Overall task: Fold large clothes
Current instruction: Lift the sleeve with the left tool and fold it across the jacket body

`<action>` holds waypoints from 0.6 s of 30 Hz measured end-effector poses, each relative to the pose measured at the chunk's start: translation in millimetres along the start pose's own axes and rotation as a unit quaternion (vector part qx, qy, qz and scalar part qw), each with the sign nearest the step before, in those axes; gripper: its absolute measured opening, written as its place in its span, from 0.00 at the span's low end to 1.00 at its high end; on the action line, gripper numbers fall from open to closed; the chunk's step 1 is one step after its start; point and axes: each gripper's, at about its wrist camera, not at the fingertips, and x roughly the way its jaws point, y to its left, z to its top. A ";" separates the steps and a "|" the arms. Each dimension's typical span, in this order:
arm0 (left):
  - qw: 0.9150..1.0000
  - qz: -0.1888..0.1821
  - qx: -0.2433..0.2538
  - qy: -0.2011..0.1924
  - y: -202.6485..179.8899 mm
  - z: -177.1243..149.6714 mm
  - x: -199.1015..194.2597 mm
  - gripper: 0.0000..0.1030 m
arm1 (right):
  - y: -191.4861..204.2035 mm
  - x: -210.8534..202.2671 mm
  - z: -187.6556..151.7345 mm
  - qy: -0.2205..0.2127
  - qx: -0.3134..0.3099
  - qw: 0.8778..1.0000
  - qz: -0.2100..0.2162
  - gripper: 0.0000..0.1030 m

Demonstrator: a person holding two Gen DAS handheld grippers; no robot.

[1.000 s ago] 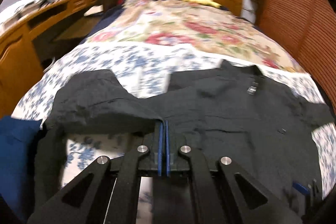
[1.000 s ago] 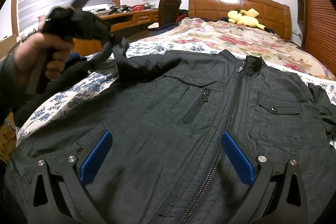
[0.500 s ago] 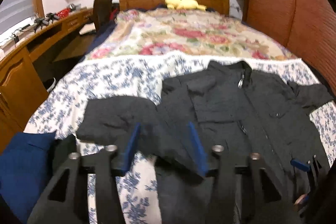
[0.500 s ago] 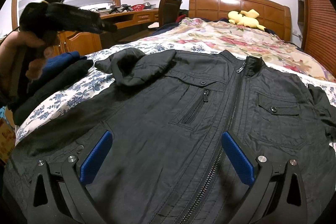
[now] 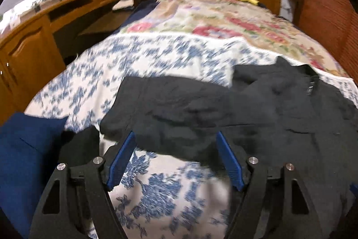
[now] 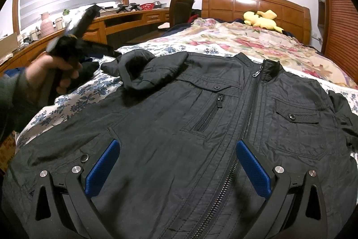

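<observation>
two grippers here, both empty. the black jacket [image 6: 201,127] lies front-up on the bed [image 6: 257,41], collar toward the headboard, so its long axis runs along the zipper [image 6: 243,118]. right gripper [image 6: 179,169] hangs wide open over the hem. left gripper [image 5: 174,160] is opening just short of the folded-in sleeve [image 5: 170,109], so it's nearer that side.

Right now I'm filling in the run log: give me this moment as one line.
stage: sleeve folded onto jacket | left tool: jaws opening, nothing gripped | right tool: open over jacket front
</observation>
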 end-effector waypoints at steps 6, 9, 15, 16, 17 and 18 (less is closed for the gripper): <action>0.999 0.027 -0.015 0.032 17.0 -2.0 34.7 0.73 | -1.4 1.7 0.4 0.003 0.001 1.000 0.004 1.00; 0.998 0.032 -0.027 0.051 19.7 -1.1 47.7 0.73 | -1.4 1.9 0.6 0.004 0.001 1.000 0.004 1.00; 0.997 0.037 -0.025 0.056 14.9 0.8 57.8 0.73 | -1.8 2.0 0.6 0.003 0.003 1.000 0.004 1.00; 0.998 0.035 -0.025 0.054 13.8 1.0 58.7 0.66 | -2.2 2.0 0.7 0.003 0.003 1.000 0.004 1.00; 0.998 0.032 -0.026 0.054 14.4 2.0 59.7 0.58 | -2.1 2.4 0.7 0.003 0.003 1.000 0.005 1.00; 0.998 0.027 -0.026 0.057 13.7 3.1 60.3 0.43 | -2.2 2.5 0.7 0.003 0.003 1.000 0.005 1.00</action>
